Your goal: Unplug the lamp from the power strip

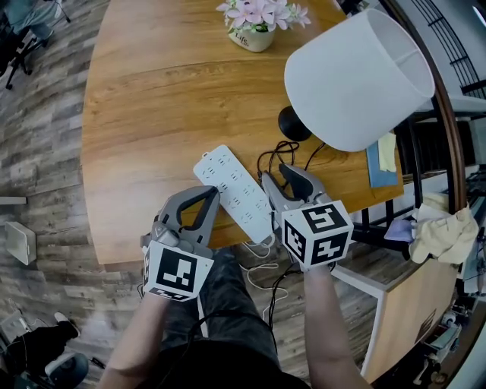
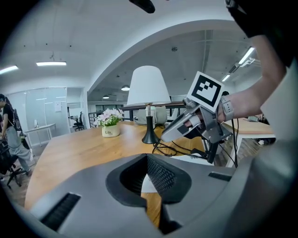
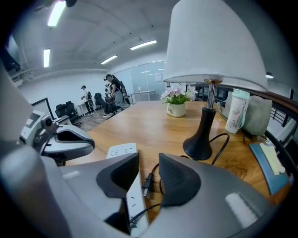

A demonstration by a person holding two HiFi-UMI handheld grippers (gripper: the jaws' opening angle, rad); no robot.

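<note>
The lamp plug (image 3: 146, 183) is pictured lying loose beside the power strip (image 1: 231, 190) near the front edge of the table (image 1: 137, 114), framed by the parted jaws of the right gripper (image 3: 149, 160). Bare wood is left open beyond. The left gripper (image 1: 201, 199) is closed and empty, and the cords (image 1: 273, 156) are partly hidden.

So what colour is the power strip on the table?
The power strip is white, and it shows best in the head view.

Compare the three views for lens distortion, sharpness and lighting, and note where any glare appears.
Head view: sharp, evenly lit, no harsh shadows on the table. Left gripper view: strong fisheye with dark corners, ceiling lines bowed, close foreground soft. Right gripper view: same fisheye, ceiling strip lights blown out, the lampshade looming large.
</note>
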